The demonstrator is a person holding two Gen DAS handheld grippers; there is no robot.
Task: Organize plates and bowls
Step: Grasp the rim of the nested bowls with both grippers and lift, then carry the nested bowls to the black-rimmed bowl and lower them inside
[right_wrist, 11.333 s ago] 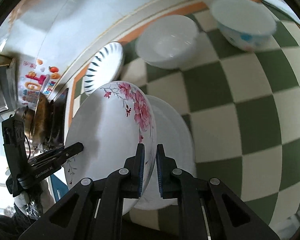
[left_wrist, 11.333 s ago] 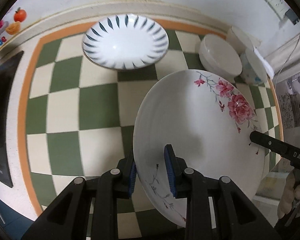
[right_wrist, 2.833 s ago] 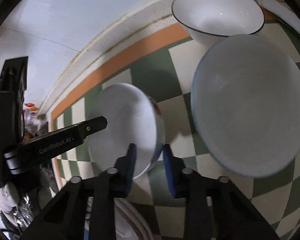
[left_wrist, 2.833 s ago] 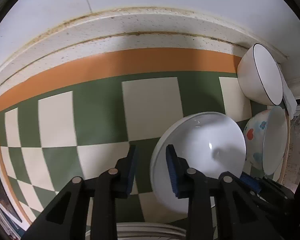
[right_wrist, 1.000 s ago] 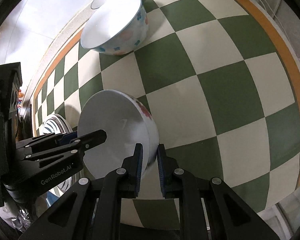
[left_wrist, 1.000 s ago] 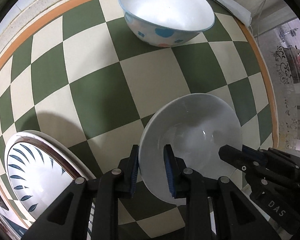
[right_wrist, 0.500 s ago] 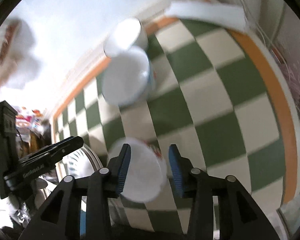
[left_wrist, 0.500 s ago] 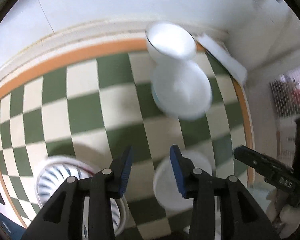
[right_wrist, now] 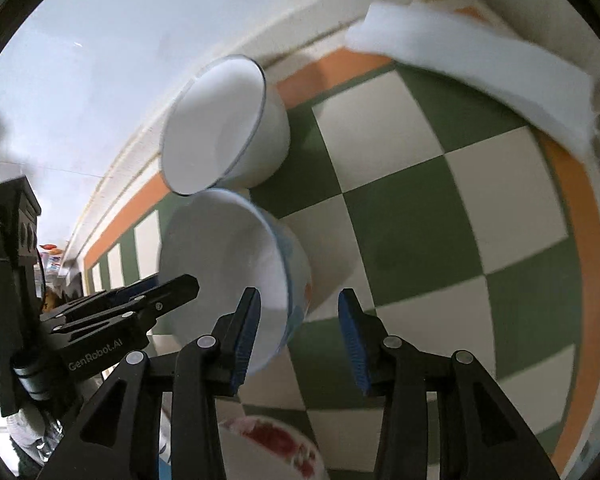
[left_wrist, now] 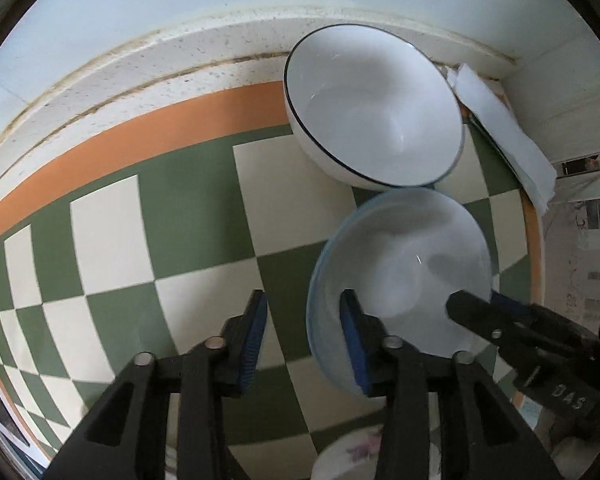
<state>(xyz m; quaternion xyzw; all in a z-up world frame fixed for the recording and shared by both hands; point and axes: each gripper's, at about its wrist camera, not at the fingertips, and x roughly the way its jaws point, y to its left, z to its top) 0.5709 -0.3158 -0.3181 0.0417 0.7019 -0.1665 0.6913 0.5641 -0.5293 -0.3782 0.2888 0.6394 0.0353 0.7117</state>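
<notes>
Both grippers reach for the blue-rimmed bowl (left_wrist: 400, 276) on the checked cloth (left_wrist: 204, 240), touching the black-rimmed bowl (left_wrist: 374, 106) by the wall. The left gripper (left_wrist: 303, 334) has just been closing, the right gripper (right_wrist: 298, 332) too — yet each gapes, its fingers either side of the rim, gripping nothing.

checkered tablecloth (left_wrist: 196, 216), folded white cloth (left_wrist: 508, 148)

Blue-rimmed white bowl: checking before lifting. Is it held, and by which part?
Not held: left gripper and right gripper straddle opposite rims of the blue-rimmed white bowl, jaws just closing, fingers not pressing.
</notes>
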